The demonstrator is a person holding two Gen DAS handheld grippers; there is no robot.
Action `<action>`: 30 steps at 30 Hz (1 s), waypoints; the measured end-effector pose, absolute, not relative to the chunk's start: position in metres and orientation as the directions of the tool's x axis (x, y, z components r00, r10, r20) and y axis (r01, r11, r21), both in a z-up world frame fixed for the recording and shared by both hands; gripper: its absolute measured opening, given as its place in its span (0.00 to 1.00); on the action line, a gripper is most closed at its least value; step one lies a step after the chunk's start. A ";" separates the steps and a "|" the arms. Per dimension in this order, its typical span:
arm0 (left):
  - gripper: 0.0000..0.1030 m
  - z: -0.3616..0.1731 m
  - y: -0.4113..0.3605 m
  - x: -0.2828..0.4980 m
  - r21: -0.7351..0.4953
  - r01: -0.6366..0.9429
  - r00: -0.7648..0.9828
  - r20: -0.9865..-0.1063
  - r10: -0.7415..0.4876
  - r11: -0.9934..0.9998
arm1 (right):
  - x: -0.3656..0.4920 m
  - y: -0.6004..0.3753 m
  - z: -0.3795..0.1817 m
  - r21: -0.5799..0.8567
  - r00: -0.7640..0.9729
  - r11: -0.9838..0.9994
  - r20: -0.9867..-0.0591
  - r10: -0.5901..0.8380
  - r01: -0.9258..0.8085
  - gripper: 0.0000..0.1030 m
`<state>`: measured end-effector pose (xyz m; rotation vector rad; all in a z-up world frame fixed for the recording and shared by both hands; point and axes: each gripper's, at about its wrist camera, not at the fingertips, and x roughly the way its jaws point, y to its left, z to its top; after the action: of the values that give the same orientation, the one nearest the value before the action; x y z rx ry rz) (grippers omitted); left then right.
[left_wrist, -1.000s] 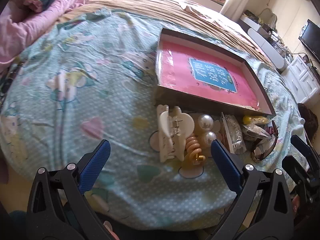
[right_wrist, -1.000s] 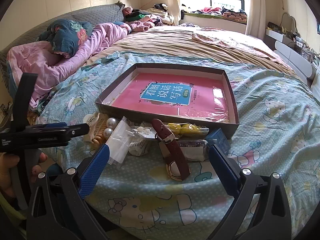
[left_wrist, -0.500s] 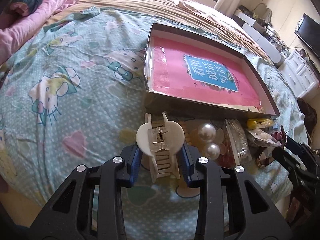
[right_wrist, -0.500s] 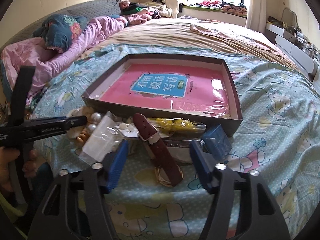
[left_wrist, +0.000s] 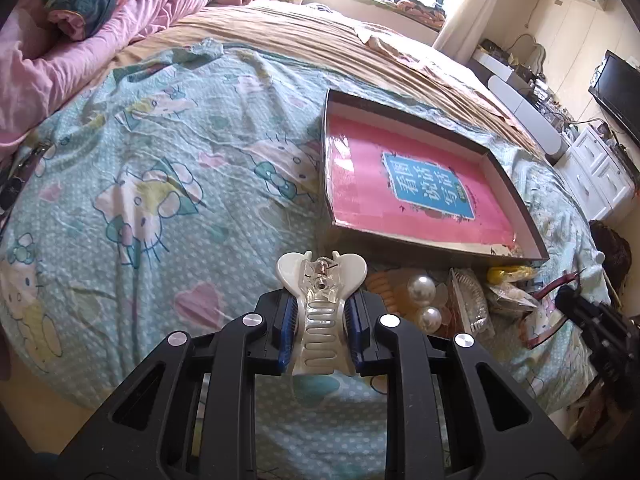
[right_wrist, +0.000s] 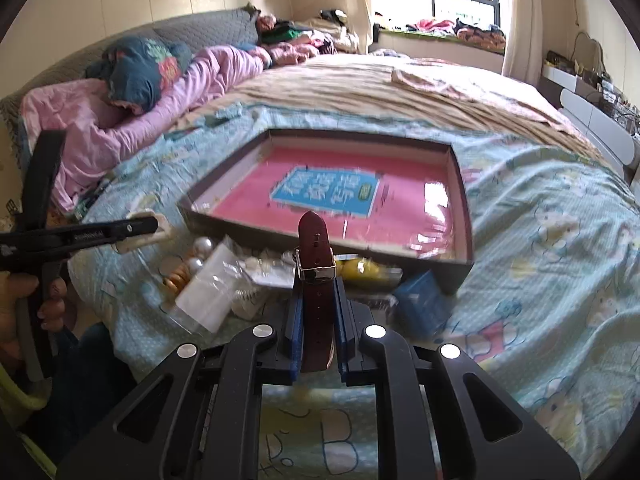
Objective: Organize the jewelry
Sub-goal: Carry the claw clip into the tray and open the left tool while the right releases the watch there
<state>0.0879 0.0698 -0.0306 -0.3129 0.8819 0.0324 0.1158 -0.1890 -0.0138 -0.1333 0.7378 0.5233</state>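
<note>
My left gripper (left_wrist: 320, 330) is shut on a white hair claw clip (left_wrist: 322, 300) and holds it above the bedspread, near the front left corner of the shallow dark box (left_wrist: 436, 244) with a pink lining. My right gripper (right_wrist: 316, 328) is shut on a brown leather watch strap (right_wrist: 316, 256) and holds it upright in front of the box (right_wrist: 328, 246). Loose on the bed by the box lie two pearl balls (left_wrist: 422, 288), an orange coil hair tie (left_wrist: 380, 282), clear packets (right_wrist: 208, 292), a yellow piece (right_wrist: 364, 270) and a small blue box (right_wrist: 420, 292).
The bed carries a teal cartoon-print cover (left_wrist: 160, 184), a tan blanket (right_wrist: 400, 92) beyond the box and pink bedding (right_wrist: 120, 128) at the far left. White drawers (left_wrist: 600, 176) and a TV (left_wrist: 620, 88) stand at the right. The left gripper (right_wrist: 132, 232) shows in the right wrist view.
Both grippers went from wide open to shut. The left one took the white claw clip and lifted it; the right one took the brown strap and raised it upright.
</note>
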 end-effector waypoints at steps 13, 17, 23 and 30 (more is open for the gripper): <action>0.14 0.014 0.054 0.118 -0.264 -0.106 0.708 -0.697 -0.113 0.959 | 0.156 -0.214 0.042 0.085 0.732 0.897 -0.547 0.407 -0.435 0.12; 0.14 0.016 0.047 0.137 -0.270 -0.102 0.706 -0.698 -0.122 0.958 | 0.172 -0.220 0.046 0.088 0.749 0.909 -0.537 0.387 -0.407 0.12; 0.14 0.005 0.034 0.167 -0.285 -0.100 0.681 -0.718 -0.143 0.953 | 0.193 -0.229 0.040 0.091 0.759 0.925 -0.545 0.356 -0.368 0.12; 0.14 -0.012 0.032 0.187 -0.319 -0.109 0.664 -0.728 -0.170 0.942 | 0.217 -0.232 0.022 0.093 0.752 0.939 -0.574 0.323 -0.332 0.12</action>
<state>0.1874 0.0323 -0.0123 -0.3523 0.8491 -0.0354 0.2166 -0.2317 0.0221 -0.0151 0.6241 0.3573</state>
